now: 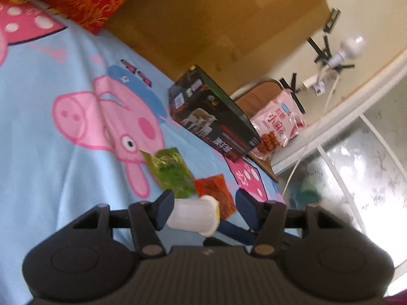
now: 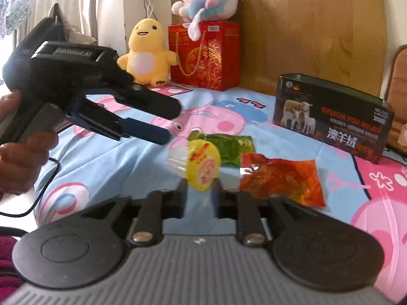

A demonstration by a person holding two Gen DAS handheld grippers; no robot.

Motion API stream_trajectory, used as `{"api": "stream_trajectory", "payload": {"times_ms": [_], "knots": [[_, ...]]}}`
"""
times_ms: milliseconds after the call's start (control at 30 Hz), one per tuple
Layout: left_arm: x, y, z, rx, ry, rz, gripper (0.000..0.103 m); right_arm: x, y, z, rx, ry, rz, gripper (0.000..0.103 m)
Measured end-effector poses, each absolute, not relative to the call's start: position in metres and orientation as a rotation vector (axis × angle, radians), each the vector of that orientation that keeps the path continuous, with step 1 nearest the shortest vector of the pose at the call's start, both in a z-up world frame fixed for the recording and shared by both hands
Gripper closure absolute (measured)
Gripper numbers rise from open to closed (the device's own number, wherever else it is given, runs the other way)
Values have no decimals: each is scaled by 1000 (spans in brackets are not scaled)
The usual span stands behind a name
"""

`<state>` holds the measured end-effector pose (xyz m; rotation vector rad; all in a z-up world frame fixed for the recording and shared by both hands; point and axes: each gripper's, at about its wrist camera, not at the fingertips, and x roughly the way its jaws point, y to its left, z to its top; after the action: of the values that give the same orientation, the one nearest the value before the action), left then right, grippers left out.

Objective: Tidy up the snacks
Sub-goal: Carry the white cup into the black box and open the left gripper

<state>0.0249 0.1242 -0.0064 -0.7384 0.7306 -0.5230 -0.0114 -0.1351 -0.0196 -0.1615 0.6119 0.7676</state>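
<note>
A clear jelly cup with a yellow lid (image 2: 201,166) is gripped between the narrow jaws of my right gripper (image 2: 199,185), lid facing the camera, above the bed. It also shows in the left wrist view (image 1: 195,214) between the wide-open fingers of my left gripper (image 1: 204,203), touching the left finger (image 1: 165,209). The left gripper shows from the side in the right wrist view (image 2: 162,124). A green snack packet (image 2: 234,146) (image 1: 174,172) and a red snack packet (image 2: 282,179) (image 1: 216,193) lie on the blue cartoon bedsheet (image 1: 51,152). An open black tin box (image 2: 335,117) (image 1: 216,117) stands at the right.
A red gift bag (image 2: 206,56) with a plush toy (image 2: 208,2) on top and a yellow plush chick (image 2: 147,53) stand against the wooden headboard (image 2: 305,25). A pink snack bag (image 1: 279,122) lies on a bedside stand beyond the tin box.
</note>
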Motion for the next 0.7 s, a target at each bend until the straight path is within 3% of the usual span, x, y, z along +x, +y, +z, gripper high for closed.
{"api": "stream_trajectory", "payload": {"times_ms": [100, 167, 233, 300, 433, 500, 700], "knots": [[28, 120, -8, -734, 743, -536, 49, -7, -132, -20, -180, 617, 778, 60], [31, 113, -12, -727, 764, -548, 47, -3, -126, -21, -197, 623, 802, 59], [36, 107, -18, -707, 782, -547, 47, 2, -119, -24, -228, 629, 824, 48], [39, 103, -24, -716, 799, -536, 47, 8, -110, -28, -261, 640, 832, 46], [40, 103, -11, -710, 773, -552, 48, 13, -106, -28, -281, 626, 821, 52], [45, 100, 2, -704, 745, -591, 48, 14, -112, -25, -258, 614, 811, 63], [83, 68, 46, -571, 666, -652, 48, 26, -126, -9, -215, 524, 739, 65]]}}
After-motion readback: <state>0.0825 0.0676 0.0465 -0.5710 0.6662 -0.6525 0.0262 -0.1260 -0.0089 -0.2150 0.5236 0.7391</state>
